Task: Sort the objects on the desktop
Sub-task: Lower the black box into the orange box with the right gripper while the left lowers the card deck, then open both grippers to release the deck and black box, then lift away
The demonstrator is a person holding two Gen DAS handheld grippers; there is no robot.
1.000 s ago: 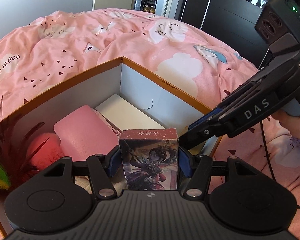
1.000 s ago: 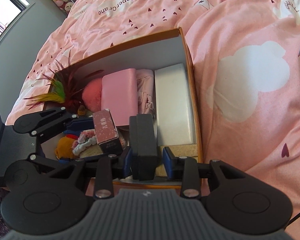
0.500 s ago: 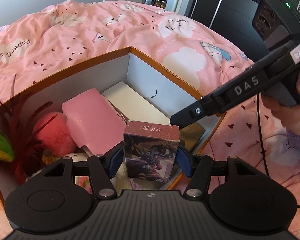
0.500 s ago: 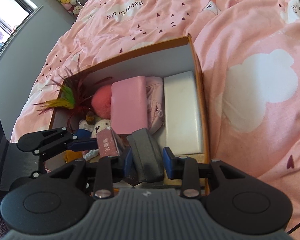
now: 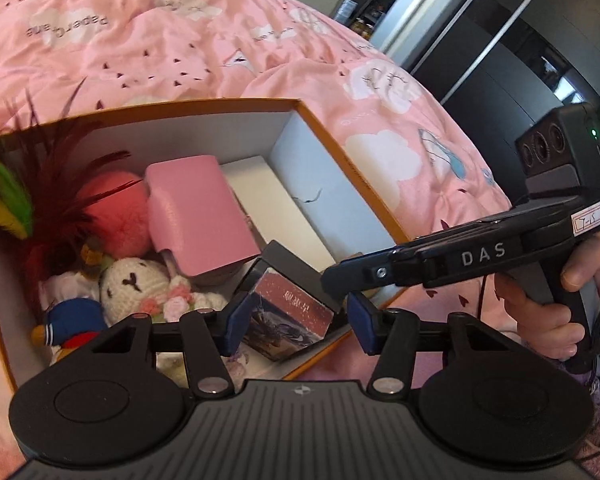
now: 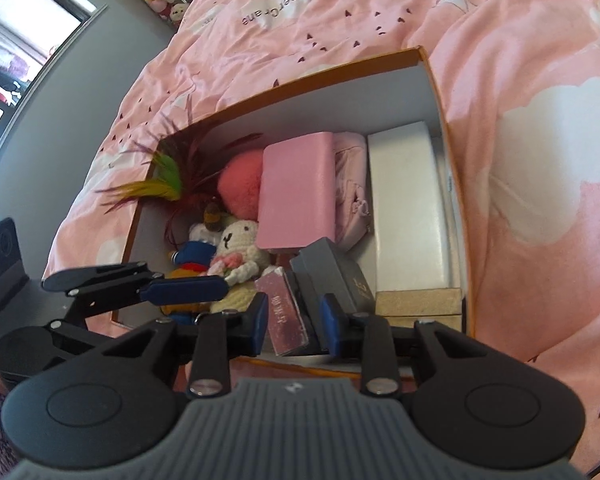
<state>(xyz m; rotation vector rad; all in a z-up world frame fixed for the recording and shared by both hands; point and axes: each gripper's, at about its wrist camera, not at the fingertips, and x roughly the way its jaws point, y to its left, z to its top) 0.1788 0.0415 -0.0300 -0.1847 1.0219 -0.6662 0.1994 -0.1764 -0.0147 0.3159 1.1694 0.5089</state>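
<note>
Grippers hovered over the orange-rimmed cardboard box (image 6: 436,80) on the pink printed quilt (image 6: 540,160). The left gripper (image 5: 296,322) had its blue pads apart and closing, the illustrated card box (image 5: 288,320) lying tilted between them, no pad pressing it. The right gripper (image 6: 294,326) was closing too, pads apart, with the dark grey rectangular case (image 6: 332,276) lying free just beyond at twelve o'clock. Both items rested inside the box, side by side, below the pink leather wallet (image 6: 296,192).

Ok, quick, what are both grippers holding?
Left hand-held gripper: open, closing, not touching card box.
Right hand-held gripper: open, closing, not touching grey box.
</note>
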